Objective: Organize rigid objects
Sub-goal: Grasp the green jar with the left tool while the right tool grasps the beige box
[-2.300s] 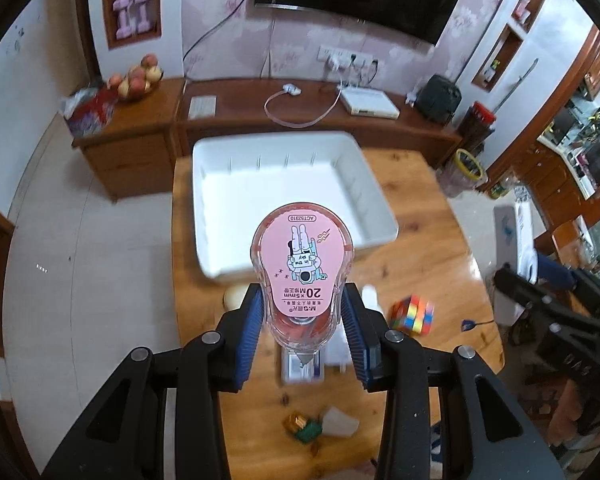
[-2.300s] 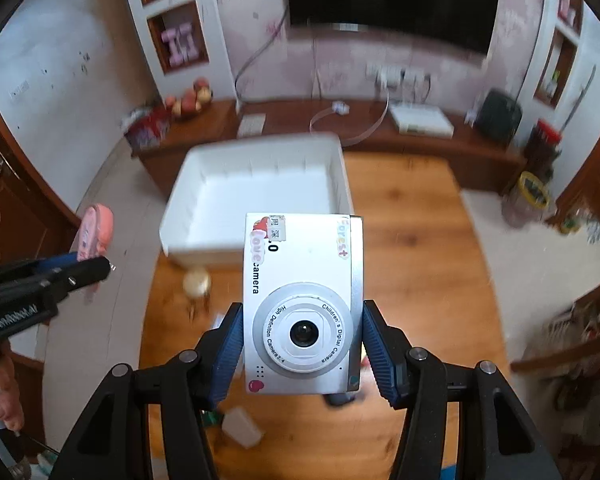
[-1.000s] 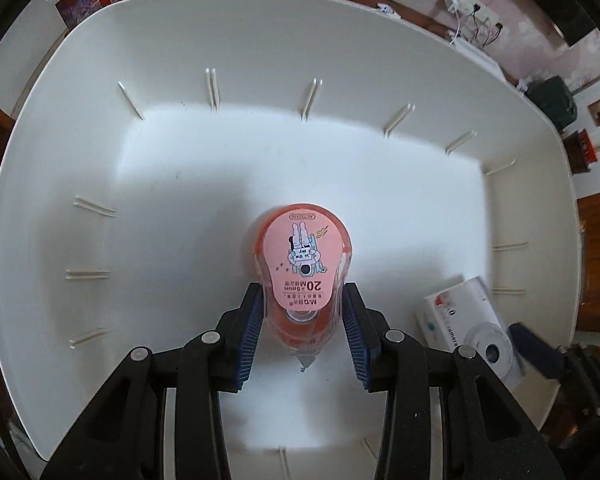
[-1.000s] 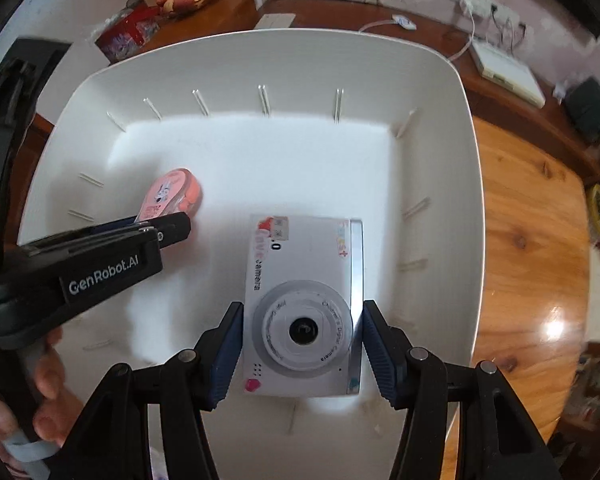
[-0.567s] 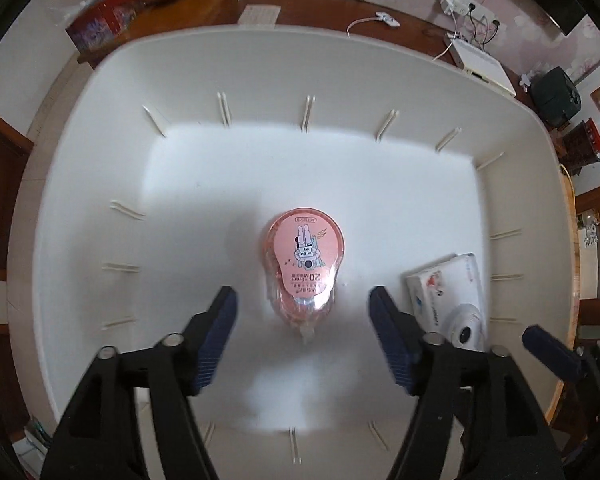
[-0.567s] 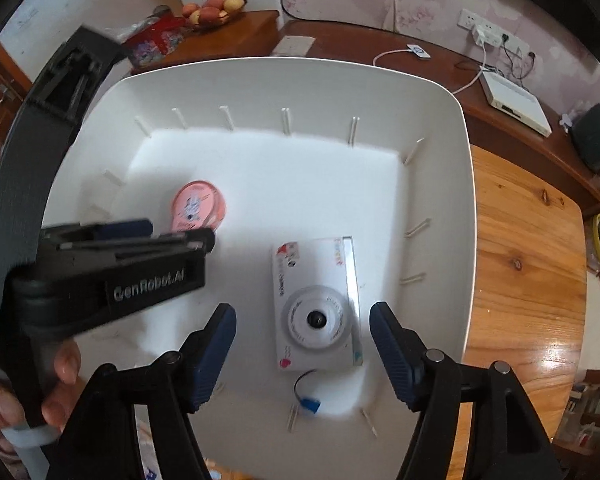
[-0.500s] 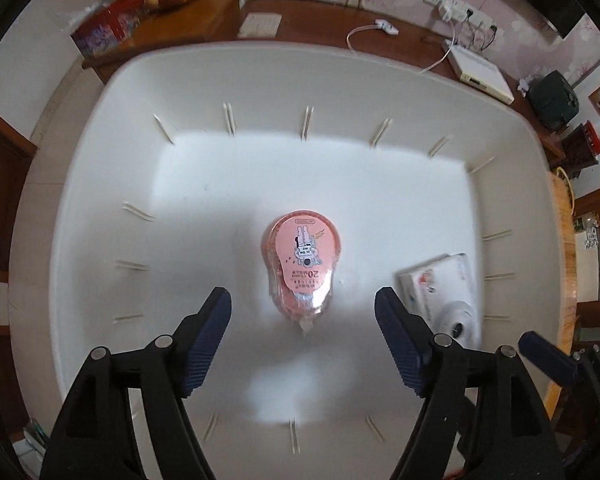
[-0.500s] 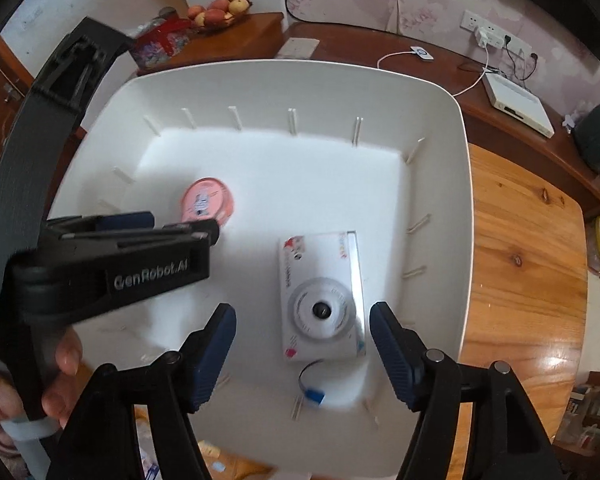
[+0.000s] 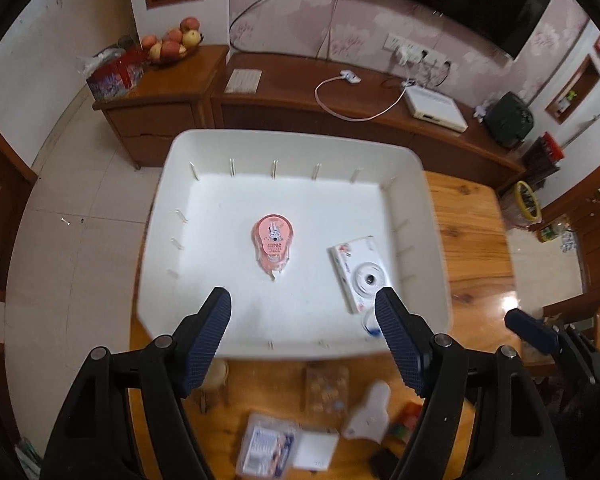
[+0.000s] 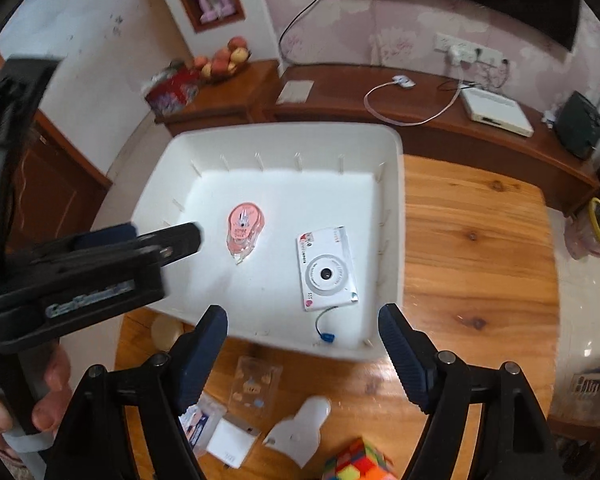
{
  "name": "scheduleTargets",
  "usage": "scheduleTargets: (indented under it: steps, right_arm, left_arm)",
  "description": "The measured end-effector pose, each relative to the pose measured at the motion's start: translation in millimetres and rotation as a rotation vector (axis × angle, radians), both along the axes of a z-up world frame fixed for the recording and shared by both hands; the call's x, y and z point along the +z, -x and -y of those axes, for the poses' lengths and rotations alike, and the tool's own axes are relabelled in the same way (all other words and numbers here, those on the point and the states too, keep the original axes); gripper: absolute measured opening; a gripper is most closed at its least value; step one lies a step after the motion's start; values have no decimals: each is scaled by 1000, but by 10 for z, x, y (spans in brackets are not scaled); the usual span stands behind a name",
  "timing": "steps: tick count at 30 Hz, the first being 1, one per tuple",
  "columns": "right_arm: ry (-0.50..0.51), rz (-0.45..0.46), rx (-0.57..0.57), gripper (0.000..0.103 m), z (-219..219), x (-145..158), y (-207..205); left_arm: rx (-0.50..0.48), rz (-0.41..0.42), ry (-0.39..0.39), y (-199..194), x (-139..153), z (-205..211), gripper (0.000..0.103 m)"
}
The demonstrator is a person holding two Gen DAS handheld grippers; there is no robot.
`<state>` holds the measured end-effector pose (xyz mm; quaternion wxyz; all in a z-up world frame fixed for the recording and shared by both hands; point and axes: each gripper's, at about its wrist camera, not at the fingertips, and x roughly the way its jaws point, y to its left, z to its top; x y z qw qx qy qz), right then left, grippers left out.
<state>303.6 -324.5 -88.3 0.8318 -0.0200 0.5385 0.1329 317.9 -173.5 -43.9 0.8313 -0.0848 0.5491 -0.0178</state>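
Both the left gripper (image 9: 302,312) and right gripper (image 10: 302,330) hover with jaws wide; tape dispenser (image 9: 273,246) and camera (image 9: 359,274) lie apart in the white bin (image 9: 156,240).

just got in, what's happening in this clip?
A person with a claw in each hand is sorting small items into a white bin on a wooden table. A pink tape dispenser and a white camera lie flat inside it, apart. Both the left claw and the right claw are open and empty, above the bin's near edge. A puzzle cube and some small packets sit on the table.
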Motion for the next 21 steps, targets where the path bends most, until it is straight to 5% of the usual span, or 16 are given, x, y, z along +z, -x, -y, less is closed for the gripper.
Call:
scheduleTargets:
  steps: [13, 21]
  right_arm:
    - [23, 195, -94, 82, 96, 821, 1103]
    - [43, 344, -46, 82, -146, 997, 1914]
  left_arm:
    - [-15, 155, 46, 1058, 757, -493, 82]
    - [-29, 187, 17, 1607, 677, -784, 82]
